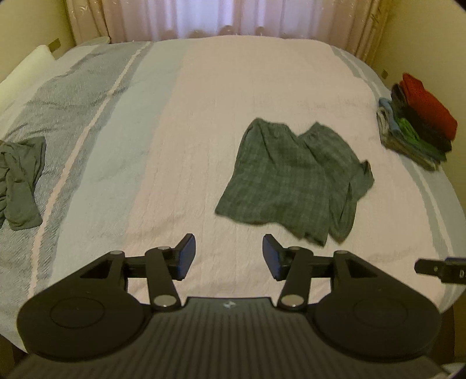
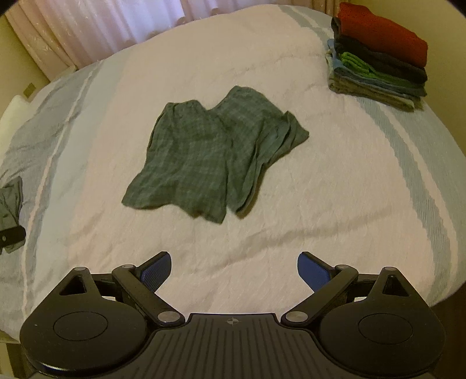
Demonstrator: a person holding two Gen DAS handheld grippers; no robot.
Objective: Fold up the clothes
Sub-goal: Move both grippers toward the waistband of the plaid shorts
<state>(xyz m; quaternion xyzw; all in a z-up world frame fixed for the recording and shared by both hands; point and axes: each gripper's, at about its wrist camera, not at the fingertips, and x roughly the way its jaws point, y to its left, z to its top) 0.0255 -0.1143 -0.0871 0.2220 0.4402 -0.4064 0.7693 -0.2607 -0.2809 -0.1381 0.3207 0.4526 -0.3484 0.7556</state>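
Note:
A pair of green plaid shorts (image 1: 291,177) lies spread, slightly rumpled, on the bed (image 1: 189,131); it also shows in the right wrist view (image 2: 209,157), mid-bed (image 2: 335,189). My left gripper (image 1: 228,256) is open and empty, hovering above the bed's near edge, short of the shorts. My right gripper (image 2: 233,271) is open wide and empty, also near the front edge, below the shorts. A finger of the right gripper shows at the right edge of the left view (image 1: 437,266).
A stack of folded clothes (image 1: 416,119), red on top, sits at the bed's right edge (image 2: 378,55). A crumpled grey-green garment (image 1: 20,180) lies at the left side (image 2: 10,201). Curtains (image 1: 204,17) hang behind the bed. A white pillow (image 1: 26,67) lies far left.

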